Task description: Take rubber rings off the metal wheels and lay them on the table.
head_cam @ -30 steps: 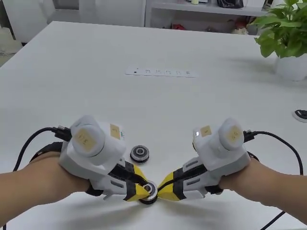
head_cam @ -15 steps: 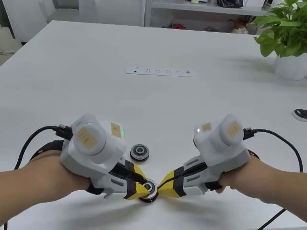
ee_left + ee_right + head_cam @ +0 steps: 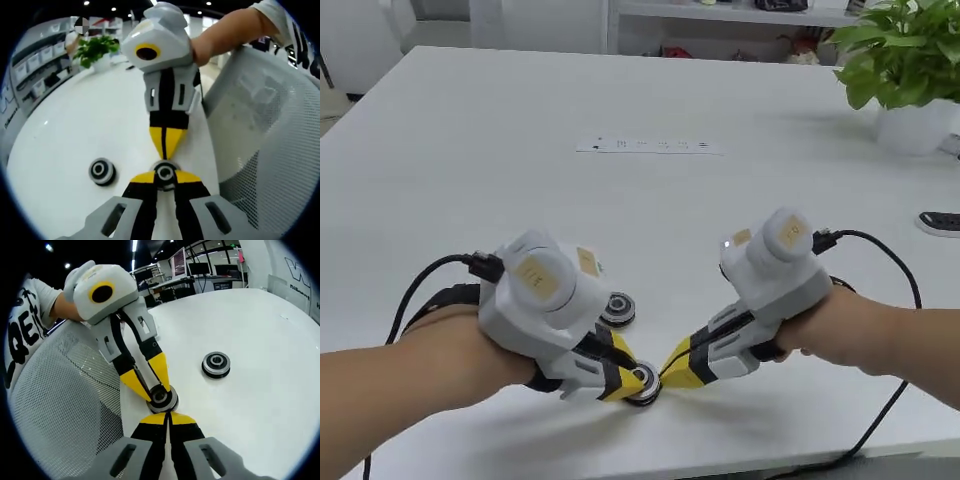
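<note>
Jaws of left gripper [image 3: 165, 178] clamped on metal wheel [image 3: 161, 398], held low at table [image 3: 520, 130] near edge, judged as brace. Jaws of right gripper [image 3: 164, 419] pressed together, tip set against wheel rim from 3 o'clock in head view, judged placed to peel rubber ring [image 3: 174, 401]; grip on ring not discernible. Second wheel [image 3: 617, 308] laid flat at 11 o'clock, near, ring judged not yet removed. White pot [image 3: 910, 128] at 1 o'clock, well apart, green plant [image 3: 895, 50] held in it.

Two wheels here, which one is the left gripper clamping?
The near wheel: the left gripper straddles it, with the right gripper touching its opposite side. The other wheel lies free on the table, untouched.
</note>
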A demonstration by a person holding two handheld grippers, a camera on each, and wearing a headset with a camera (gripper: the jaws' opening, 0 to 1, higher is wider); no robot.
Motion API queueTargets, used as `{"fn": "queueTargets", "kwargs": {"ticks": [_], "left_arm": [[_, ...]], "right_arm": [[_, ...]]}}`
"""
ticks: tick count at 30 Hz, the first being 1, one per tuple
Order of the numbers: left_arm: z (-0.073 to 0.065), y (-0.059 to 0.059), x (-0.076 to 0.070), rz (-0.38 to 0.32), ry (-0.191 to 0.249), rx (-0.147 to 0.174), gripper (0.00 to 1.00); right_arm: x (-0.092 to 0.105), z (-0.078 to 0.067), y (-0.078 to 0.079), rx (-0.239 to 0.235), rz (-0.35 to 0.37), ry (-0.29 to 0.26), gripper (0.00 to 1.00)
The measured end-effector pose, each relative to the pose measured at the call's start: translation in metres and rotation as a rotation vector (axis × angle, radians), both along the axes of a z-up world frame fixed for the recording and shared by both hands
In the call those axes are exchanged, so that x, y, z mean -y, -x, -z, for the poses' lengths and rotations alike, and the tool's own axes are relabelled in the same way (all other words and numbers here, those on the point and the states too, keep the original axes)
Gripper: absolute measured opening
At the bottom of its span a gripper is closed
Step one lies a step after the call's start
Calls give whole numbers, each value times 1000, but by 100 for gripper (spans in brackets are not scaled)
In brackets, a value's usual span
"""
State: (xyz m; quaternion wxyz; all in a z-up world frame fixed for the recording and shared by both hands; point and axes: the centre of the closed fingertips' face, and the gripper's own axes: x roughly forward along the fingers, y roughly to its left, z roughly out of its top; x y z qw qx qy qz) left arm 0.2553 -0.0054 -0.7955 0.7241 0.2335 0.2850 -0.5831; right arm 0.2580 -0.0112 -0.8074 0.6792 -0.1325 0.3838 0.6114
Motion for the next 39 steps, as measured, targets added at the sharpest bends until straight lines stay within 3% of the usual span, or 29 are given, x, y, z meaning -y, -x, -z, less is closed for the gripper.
{"fn": "queueTargets", "kwargs": {"ticks": [12, 30, 39], "left_arm": [[0, 0, 1, 7, -9, -6, 11], [0, 0, 0, -19, -4, -19, 11], [0, 0, 1, -29, -6, -17, 11]], "right_arm": [[3, -5, 2, -1, 32, 14, 0], [3, -1, 1, -50, -4, -31, 0], [2, 0, 0, -46, -32, -32, 0]]}}
